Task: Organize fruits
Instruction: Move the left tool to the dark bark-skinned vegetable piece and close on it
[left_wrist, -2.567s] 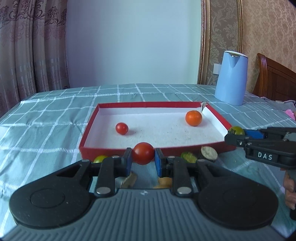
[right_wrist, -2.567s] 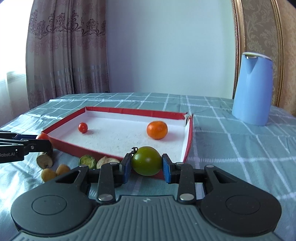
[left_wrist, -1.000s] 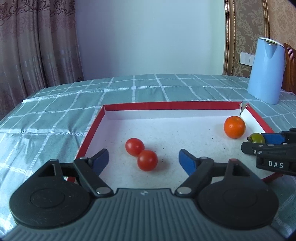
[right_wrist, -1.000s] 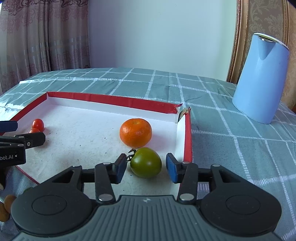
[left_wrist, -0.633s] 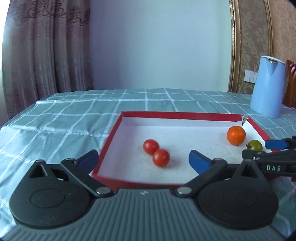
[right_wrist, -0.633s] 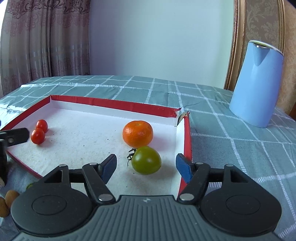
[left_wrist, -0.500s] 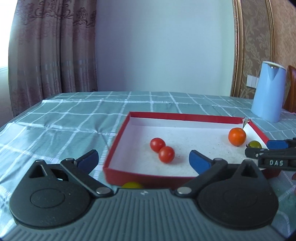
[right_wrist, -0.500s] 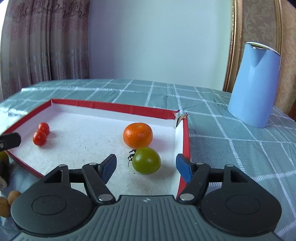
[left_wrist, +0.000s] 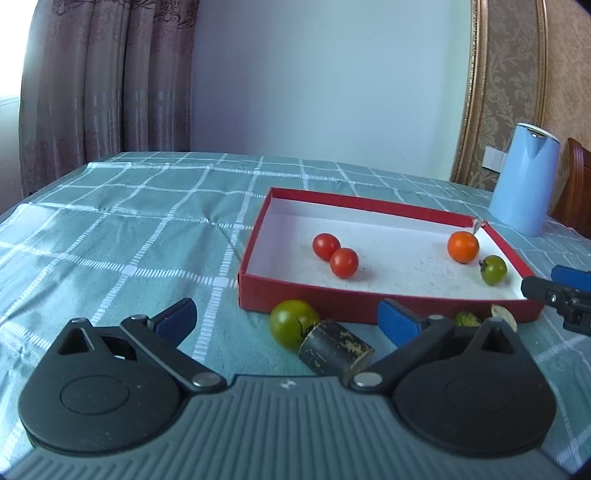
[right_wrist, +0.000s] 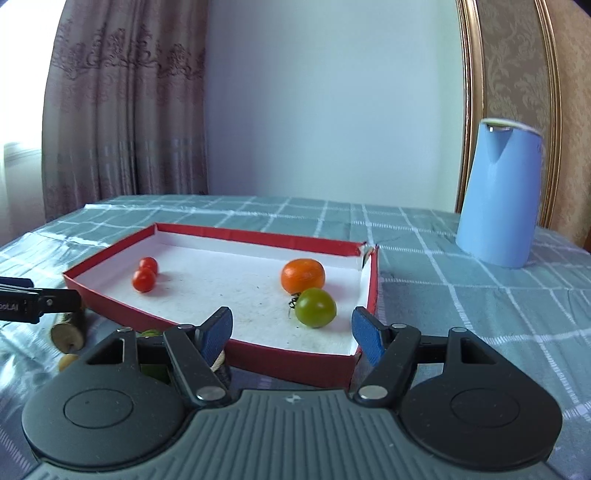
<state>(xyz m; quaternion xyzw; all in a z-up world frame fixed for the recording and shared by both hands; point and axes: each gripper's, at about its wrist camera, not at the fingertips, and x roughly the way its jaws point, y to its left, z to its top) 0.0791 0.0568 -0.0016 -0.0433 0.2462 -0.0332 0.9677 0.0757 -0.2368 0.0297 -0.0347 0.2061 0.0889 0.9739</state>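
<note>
With both the left gripper and right gripper spread wide and empty, the left should centre its pads on the green tomato at lower centre, just outside the red tray, avoiding the dark cylindrical piece touching it.

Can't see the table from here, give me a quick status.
Left gripper and right gripper open, empty. Four fruits in red box. Green tomato outside, dark stub touching it.
</note>
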